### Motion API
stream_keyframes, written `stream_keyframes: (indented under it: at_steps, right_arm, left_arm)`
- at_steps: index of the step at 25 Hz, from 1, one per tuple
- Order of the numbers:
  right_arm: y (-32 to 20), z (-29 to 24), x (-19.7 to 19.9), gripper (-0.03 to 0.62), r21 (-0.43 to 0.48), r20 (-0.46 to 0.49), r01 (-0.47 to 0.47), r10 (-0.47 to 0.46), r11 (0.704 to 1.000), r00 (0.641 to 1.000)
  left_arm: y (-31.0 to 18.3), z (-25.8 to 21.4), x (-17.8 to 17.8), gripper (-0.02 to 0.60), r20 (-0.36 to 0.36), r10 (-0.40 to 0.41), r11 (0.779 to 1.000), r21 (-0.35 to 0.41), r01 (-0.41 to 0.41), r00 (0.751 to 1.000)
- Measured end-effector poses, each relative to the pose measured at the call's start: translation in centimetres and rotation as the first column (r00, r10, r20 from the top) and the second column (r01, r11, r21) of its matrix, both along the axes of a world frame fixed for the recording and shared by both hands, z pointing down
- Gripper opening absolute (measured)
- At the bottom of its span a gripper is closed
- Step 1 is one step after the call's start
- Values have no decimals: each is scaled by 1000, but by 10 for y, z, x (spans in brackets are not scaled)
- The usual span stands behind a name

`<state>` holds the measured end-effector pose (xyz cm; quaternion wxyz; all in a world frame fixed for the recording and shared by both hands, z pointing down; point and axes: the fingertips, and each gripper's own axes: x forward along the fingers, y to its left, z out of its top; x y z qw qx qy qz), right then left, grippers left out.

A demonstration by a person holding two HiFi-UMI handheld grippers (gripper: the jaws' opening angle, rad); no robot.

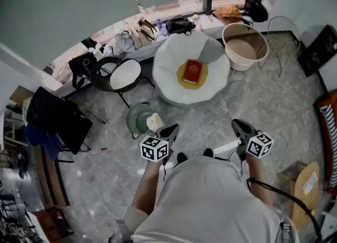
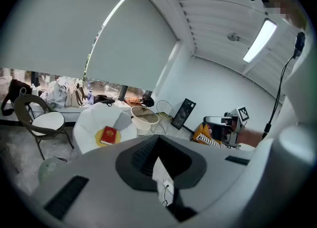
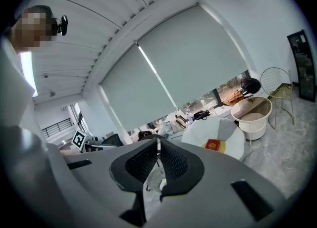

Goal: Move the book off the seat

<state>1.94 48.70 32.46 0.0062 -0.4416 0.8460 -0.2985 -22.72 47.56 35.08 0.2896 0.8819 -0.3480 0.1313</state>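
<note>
Approaching the book (image 1: 192, 71) on the chair (image 1: 167, 76) comes first. Left gripper (image 1: 170, 130) and right gripper (image 1: 240, 126) are closed, empty; open one.

Office lounge or break corner, I'd say: marble floor (image 1: 263, 110), roller blind (image 3: 188, 59), ceiling strip light (image 2: 260, 39). Bags (image 1: 138, 32) dumped on window ledge (image 1: 210, 21) at 11 o'clock, white lounge seat (image 1: 168, 62) at 12, round chair (image 1: 125, 74) at 10.

The book (image 1: 192, 71) has a smooth, slightly glossy red cover; the cushion (image 1: 181, 74) under it looks like matt yellow cloth. The seat (image 1: 168, 64) is smooth matt white, the floor (image 1: 274, 105) polished marbled stone.
</note>
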Motion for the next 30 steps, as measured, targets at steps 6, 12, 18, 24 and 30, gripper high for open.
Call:
stream_keyframes:
  at_steps: [6,12,18,24,30]
  right_arm:
    - [0,-2,-4,48,-6,-4,15,-15,1000,1000]
    - [1,3,5,48,-10,-1,23,-23,1000,1000]
    - [-1,7,18,48,-29,5,33,-33,999,999]
    - [-3,11,40,48,-40,47,39,-38,998,998]
    - [-7,19,62,49,-44,33,83,-82,996,996]
  left_arm:
    - [0,-2,1,2,0,-3,1000,-3,3,1000]
    - [0,-2,11,2,4,-2,1000,-1,2,1000]
    - [2,1,22,2,14,-15,1000,-7,15,1000]
    - [5,4,39,2,-8,-33,999,-21,33,999]
    - [5,11,63,2,-15,-64,998,-20,64,998]
